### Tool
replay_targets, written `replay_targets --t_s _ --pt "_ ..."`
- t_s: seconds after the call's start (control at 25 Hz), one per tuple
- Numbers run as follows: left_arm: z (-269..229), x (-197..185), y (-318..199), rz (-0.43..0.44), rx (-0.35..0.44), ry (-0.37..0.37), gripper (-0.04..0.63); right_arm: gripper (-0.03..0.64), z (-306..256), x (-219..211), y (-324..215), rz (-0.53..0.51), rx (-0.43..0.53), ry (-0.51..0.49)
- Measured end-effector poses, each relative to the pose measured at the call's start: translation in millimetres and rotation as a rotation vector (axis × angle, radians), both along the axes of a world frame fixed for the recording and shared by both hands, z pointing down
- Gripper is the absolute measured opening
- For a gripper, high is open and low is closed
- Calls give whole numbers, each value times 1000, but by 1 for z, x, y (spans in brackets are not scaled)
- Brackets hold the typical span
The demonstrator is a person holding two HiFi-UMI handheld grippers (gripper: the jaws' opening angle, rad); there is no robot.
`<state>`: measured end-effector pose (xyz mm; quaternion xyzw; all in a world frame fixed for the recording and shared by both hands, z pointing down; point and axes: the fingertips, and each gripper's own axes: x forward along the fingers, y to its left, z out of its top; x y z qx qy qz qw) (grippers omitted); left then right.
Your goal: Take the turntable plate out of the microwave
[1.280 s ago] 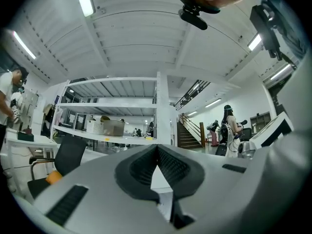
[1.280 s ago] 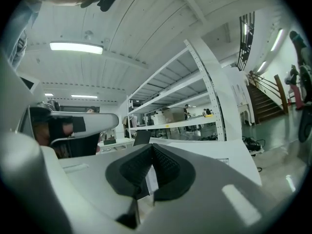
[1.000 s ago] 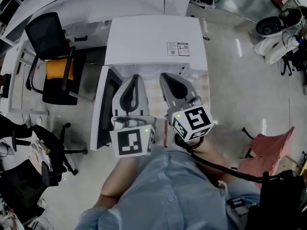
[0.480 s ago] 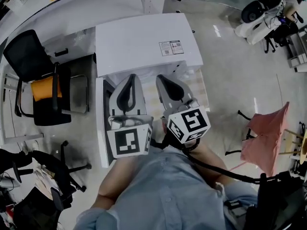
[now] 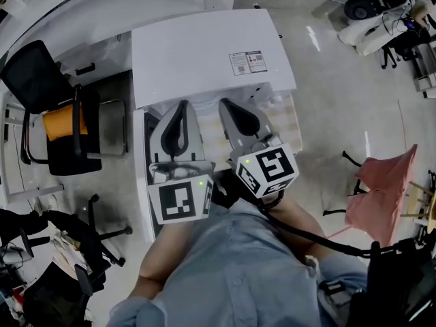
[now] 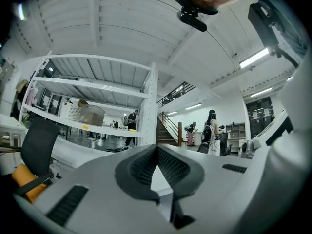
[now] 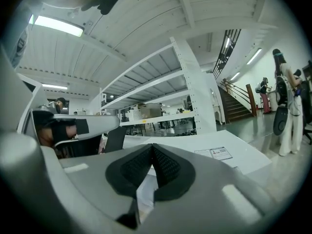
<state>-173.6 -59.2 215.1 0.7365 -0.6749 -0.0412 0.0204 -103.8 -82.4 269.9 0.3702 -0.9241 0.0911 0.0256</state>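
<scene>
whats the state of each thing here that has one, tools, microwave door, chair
left tool: shut, nothing between the jaws
right tool: shut, nothing between the jaws
microwave door: open, swung out to the left in the head view
turntable plate: not in view
office chair: nobody sitting in it
</scene>
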Motion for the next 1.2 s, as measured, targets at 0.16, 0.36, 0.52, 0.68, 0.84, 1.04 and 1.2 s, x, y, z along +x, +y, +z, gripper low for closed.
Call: replay_targets --t_s 0.16,0.36,0.52,0.68,0.84,1.04,1.2 --pt "11 -4 -5 -11 -16 -14 8 2 10 -5 -9 -13 -17 -14" --pt "23 -1 -13 -3 -33 -25 8 2 21 -7 -15 -15 -32 -23" --pt "35 3 -17 7 -39 -34 8 2 35 -4 -19 -7 -53 -30" --pt "49 5 -18 12 -44 -37 8 2 48 -4 -20 -10 -60 -33" --pt "69 10 -21 24 -56 -37 8 2 64 -4 -20 -12 -62 -38" --pt "81 11 -20 19 -32 -53 8 2 86 -2 -21 -1 -72 -40" --pt "93 8 -20 16 -32 -52 8 2 98 -3 -21 2 -77 -38"
